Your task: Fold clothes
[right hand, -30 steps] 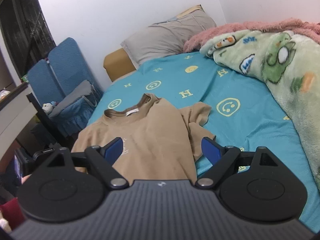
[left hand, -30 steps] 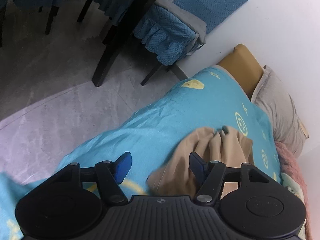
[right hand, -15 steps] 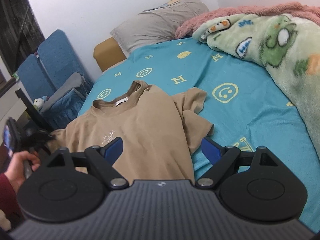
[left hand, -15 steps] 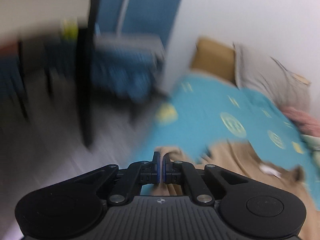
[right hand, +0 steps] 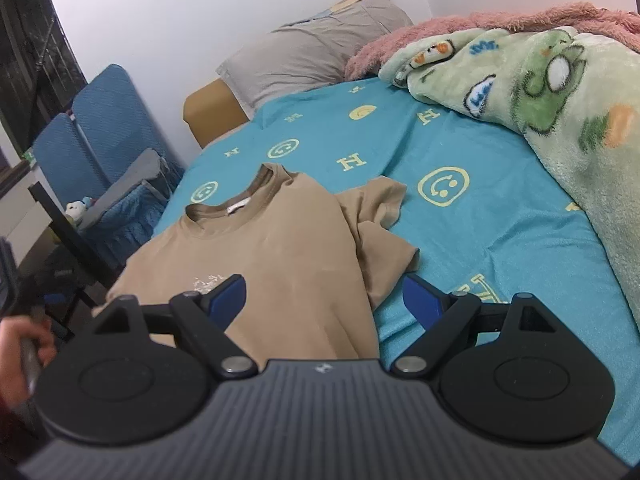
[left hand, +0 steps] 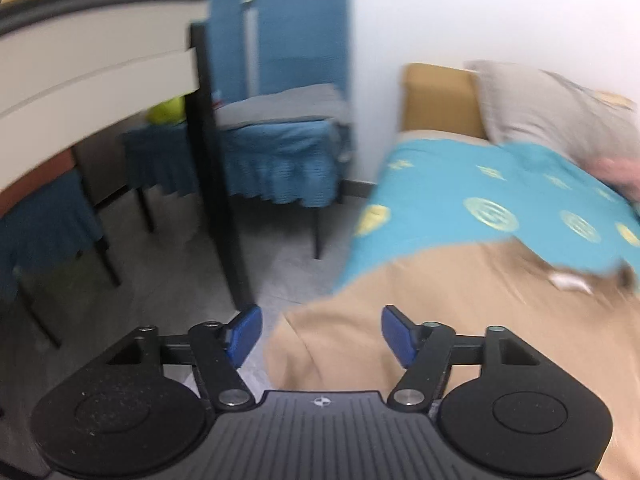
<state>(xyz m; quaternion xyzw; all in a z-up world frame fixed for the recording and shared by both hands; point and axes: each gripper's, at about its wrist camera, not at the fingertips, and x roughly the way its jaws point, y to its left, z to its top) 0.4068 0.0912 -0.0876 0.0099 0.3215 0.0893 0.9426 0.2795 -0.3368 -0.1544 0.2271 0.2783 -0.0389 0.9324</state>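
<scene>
Left jaws reopened, tee [left hand: 460, 300] below, unheld

Tan T-shirt [right hand: 280, 256] flat on bed

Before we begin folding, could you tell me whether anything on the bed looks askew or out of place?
Yes: the tan cotton T-shirt lies face up on the turquoise smiley-print bedsheet, but its right-hand sleeve in the right wrist view is bunched and creased rather than flat. Nothing looks spilled or damaged.

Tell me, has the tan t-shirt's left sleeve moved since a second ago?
Yes. In the right wrist view the tan t-shirt now has its left side spread out toward the bed's edge by the blue chair; earlier it was bunched inward.
</scene>
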